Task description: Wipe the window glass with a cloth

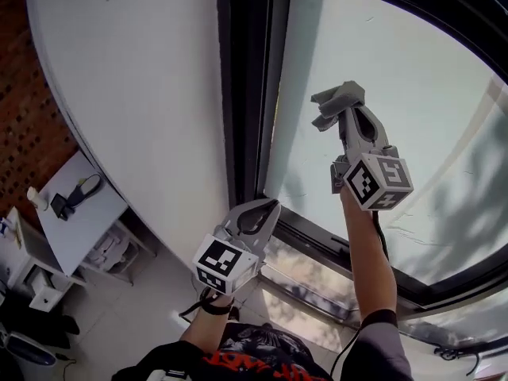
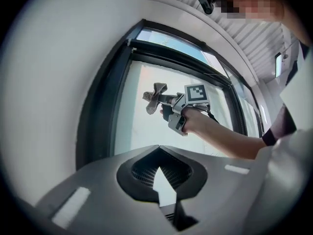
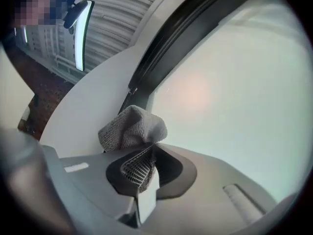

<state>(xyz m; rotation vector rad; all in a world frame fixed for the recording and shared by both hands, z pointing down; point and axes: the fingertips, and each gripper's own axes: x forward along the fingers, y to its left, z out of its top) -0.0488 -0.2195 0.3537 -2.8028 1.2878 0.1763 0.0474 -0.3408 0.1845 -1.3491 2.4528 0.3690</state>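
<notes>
Right gripper view shows the right gripper [image 3: 149, 153] clamped on a bunched, nubby grey cloth [image 3: 131, 127] at lower centre-left, with smooth pale window glass [image 3: 234, 92] filling the right. The left gripper [image 2: 159, 151] is closed and empty.

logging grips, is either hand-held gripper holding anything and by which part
The right hand-held gripper pinches the cloth by a bunched fold; the left hand-held gripper holds nothing.

Grey cloth [image 3: 132, 127]; black window frame [image 1: 242, 86]; white wall [image 1: 127, 78] (red brick [image 1: 24, 141] beside it).
</notes>
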